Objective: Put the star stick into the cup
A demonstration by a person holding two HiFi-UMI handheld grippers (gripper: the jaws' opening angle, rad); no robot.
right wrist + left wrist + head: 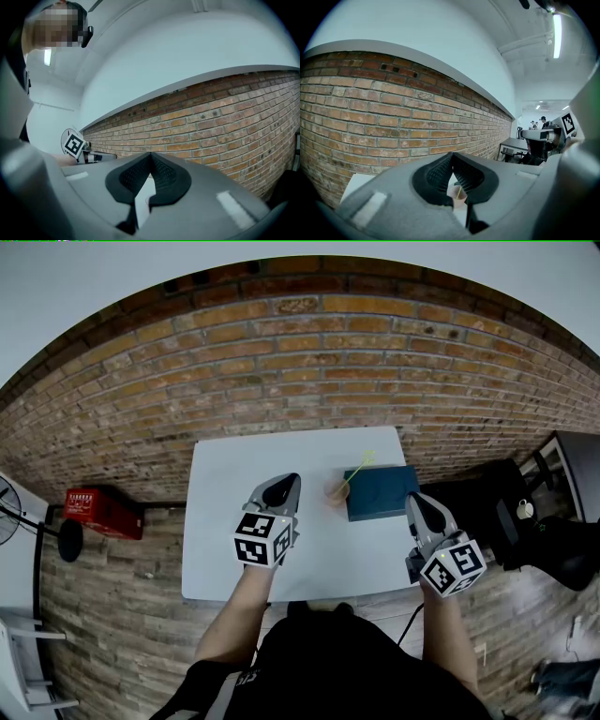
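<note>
Nearest, the left tool [284,487] hovers over the middle of the white bench [216,554] and the right tool [418,504] hangs over its right edge. Each has its jaws closed tip to tip on nothing. Just beyond and right of the left tool stands the cup [334,493]. The yellow-green star stick [356,470] is already in it, leaning right over a dark teal box [386,497] just beside the cup. Farthest is a brick wall [300,381].
</note>
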